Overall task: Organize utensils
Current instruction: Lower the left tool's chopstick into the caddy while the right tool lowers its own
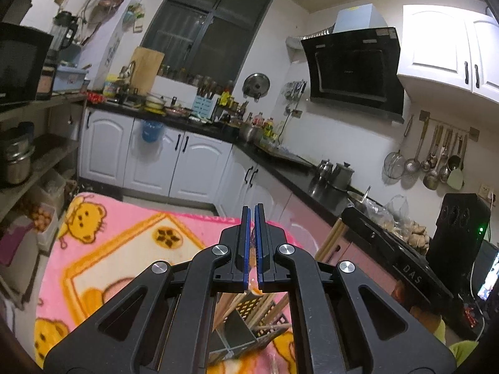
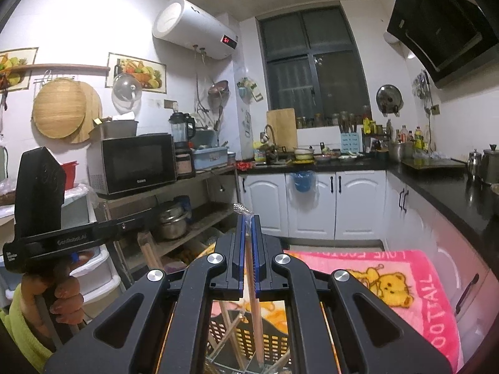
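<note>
Jaws: right gripper (image 2: 248,227) pinches chopstick (image 2: 254,305); left gripper (image 1: 254,218) closed over holder (image 1: 249,308).

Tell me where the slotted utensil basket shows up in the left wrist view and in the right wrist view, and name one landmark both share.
Left wrist view: the utensil basket sits at bottom centre, seen through the gripper frame, below the fingers.
Right wrist view: the utensil basket is again at bottom centre, behind the frame, with chopsticks standing in it.
Shared landmark: the pink bear blanket under the basket.
</note>
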`<state>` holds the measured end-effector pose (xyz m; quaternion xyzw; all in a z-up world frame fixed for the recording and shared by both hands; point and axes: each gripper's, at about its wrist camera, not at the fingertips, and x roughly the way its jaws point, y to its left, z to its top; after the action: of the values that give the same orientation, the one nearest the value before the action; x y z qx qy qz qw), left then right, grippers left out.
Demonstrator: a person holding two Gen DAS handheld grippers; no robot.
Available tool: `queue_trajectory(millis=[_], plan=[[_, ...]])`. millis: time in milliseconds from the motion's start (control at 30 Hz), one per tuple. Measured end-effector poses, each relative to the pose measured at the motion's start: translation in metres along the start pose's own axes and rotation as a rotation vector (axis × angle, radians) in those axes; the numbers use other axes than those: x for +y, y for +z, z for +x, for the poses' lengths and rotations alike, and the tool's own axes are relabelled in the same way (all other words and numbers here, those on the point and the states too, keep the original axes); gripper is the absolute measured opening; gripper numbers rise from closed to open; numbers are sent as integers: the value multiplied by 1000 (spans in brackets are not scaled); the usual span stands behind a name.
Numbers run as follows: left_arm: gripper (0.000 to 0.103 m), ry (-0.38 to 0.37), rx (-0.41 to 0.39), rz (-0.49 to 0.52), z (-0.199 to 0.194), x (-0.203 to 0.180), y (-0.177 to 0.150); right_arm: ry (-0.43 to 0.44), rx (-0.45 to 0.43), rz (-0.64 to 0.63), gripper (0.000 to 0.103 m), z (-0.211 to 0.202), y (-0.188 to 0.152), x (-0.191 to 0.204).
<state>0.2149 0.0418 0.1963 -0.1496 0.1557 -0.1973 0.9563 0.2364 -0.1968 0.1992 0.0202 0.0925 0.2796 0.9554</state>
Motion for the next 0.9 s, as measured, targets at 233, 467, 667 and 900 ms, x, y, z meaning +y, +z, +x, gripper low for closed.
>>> queue_trajectory(millis=[233,467,667,900], plan=[[1,-8,35,-27,11,7,-13,-14,51,30,4,15,-16,-8],[1,5,64,-25,21,8,-30,-24,108,61,4,31,-34,-15],[1,31,106,-22,33,12,-46,-30,151,80,4,39,-48,-19],[1,104,130,0,41,19,-62,-37,187,94,5,45,-59,-23]])
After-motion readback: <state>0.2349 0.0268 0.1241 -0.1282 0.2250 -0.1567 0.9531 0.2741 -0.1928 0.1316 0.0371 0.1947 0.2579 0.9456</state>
